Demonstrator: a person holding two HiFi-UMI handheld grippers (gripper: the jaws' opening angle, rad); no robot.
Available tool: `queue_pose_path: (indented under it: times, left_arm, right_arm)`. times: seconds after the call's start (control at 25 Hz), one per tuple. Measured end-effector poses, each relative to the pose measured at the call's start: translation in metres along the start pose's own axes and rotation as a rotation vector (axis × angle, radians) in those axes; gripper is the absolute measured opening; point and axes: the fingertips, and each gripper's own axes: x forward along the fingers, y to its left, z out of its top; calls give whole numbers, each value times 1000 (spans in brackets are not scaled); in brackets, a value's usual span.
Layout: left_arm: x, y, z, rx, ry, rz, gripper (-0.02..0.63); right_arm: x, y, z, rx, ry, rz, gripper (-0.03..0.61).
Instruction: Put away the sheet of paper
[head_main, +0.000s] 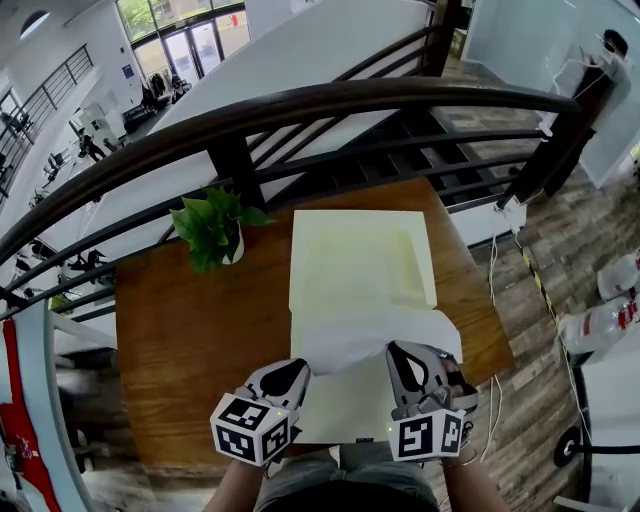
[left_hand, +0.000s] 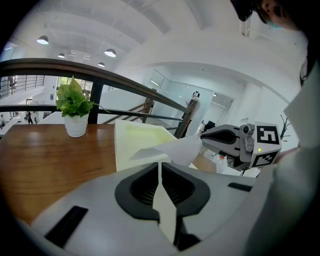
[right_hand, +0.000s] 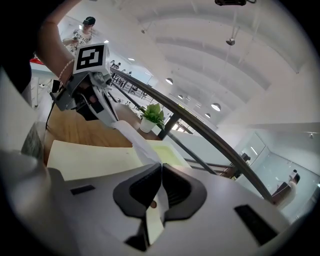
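Observation:
A white sheet of paper hangs curved between my two grippers, just above the near half of an open pale yellow folder on the wooden table. My left gripper is shut on the sheet's near left edge. My right gripper is shut on its near right edge. In the left gripper view the paper runs out from the closed jaws toward the right gripper. In the right gripper view the sheet stretches from the closed jaws to the left gripper.
A small potted plant stands at the table's far left, beside the folder. A dark curved railing runs behind the table's far edge. A white cable hangs off the right side. Bottles lie on the floor to the right.

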Motion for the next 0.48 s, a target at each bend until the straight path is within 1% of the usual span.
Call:
queue_pose_path:
  times: [0.48]
  left_arm:
    - [-6,8,-29,-45,67,16,32]
  right_arm:
    - [9,35,-3,20,15,86,31]
